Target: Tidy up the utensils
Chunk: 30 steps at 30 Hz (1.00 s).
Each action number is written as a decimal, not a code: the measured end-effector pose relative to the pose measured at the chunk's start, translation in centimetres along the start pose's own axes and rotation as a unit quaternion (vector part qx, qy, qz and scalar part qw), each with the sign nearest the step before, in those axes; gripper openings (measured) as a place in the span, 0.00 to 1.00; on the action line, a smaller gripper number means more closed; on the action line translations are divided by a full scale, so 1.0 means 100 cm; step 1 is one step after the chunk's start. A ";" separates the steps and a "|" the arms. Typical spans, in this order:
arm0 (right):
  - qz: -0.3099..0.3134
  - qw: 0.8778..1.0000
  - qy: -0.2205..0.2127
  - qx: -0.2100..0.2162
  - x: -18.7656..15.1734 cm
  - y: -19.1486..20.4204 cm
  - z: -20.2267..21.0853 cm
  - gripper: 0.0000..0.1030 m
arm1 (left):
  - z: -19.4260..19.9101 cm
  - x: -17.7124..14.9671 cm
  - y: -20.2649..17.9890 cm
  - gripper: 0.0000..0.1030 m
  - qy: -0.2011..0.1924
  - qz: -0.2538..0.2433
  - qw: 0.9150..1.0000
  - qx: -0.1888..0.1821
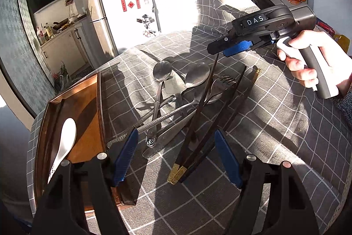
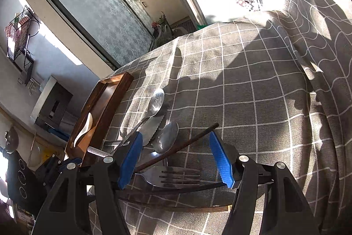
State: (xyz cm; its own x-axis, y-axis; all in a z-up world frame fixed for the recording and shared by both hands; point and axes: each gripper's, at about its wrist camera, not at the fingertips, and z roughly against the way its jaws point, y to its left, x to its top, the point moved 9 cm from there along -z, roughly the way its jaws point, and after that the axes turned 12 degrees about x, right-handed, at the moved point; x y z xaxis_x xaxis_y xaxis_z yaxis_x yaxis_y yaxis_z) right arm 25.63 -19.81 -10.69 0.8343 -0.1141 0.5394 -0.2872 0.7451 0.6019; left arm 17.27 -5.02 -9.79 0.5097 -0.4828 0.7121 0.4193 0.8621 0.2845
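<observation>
Nearest the lens: left gripper (image 1: 176,158), jaws spread wide, nothing between the pads, hovering over the gold-tipped ends of the dark chopsticks (image 1: 193,124) at 6 o'clock in the left wrist view. Right gripper (image 2: 176,160) also wide and empty, jaws straddling a raised chopstick tip (image 2: 211,127) and the fork (image 2: 176,176).

Utensil pile sits centre of the checked cloth (image 2: 253,91) on the counter: two metal spoons (image 1: 162,72), a serrated knife (image 2: 151,124), fork, several chopsticks, all crossed over each other. Wooden tray (image 1: 88,102) at 9 o'clock of the pile, holding one white ceramic spoon (image 1: 63,142). From the left wrist view the right gripper (image 1: 220,47) hangs at 1 o'clock, just above the far chopstick end; contact cannot be told.

Step in hand, as judged: pick one chopstick out of the heap for the tray.
- Take the top one; it leans up off the cloth, so there is room under it.
- Close across the thin shaft square-on, pads centred, or it will roll out.
- Lift straight up, slowly; lower pieces are interlocked and may drag.
- Thin, smooth, long: grip nearer mid-length to stop swinging.
- Lay it parallel to the tray's long side, clear of the white spoon.
</observation>
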 end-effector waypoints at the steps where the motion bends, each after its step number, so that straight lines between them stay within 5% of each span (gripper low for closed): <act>1: -0.005 1.000 0.002 0.002 -0.002 -0.002 -0.002 0.62 | -0.003 0.003 -0.002 0.73 -0.001 -0.001 1.000 -0.001; 5: -0.021 0.999 -0.003 0.026 -0.008 -0.004 -0.006 0.62 | -0.018 0.006 0.000 0.61 0.009 0.004 1.000 -0.005; 9: -0.015 0.999 -0.008 0.034 -0.008 0.000 -0.005 0.62 | -0.035 0.006 0.010 0.38 0.030 0.021 0.999 -0.006; 12: -0.014 0.999 -0.014 0.036 -0.006 0.000 -0.001 0.62 | -0.035 0.006 0.005 0.38 0.029 0.024 0.999 -0.034; 21: -0.022 0.999 -0.012 0.041 -0.006 -0.006 -0.003 0.62 | -0.044 -0.001 -0.013 0.36 0.043 -0.006 0.998 -0.037; 23: -0.023 0.999 -0.013 0.041 -0.006 -0.006 -0.003 0.62 | -0.045 0.000 -0.015 0.31 0.042 -0.017 0.999 -0.029; 25: -0.025 0.999 -0.014 0.044 -0.006 -0.006 -0.004 0.62 | -0.044 0.001 -0.017 0.11 0.043 -0.017 0.998 -0.036; 30: -0.042 0.998 -0.012 0.054 -0.007 -0.008 -0.008 0.62 | -0.039 0.001 -0.024 0.09 0.040 -0.020 0.998 -0.048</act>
State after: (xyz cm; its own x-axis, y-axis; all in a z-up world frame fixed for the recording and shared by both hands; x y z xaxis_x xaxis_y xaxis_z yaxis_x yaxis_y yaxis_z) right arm 25.63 -19.80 -11.96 0.8464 -0.1907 0.4972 -0.2659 0.6576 0.7049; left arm 19.27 -7.69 -12.95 0.5479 -0.5315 0.6460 0.5085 0.8248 0.2473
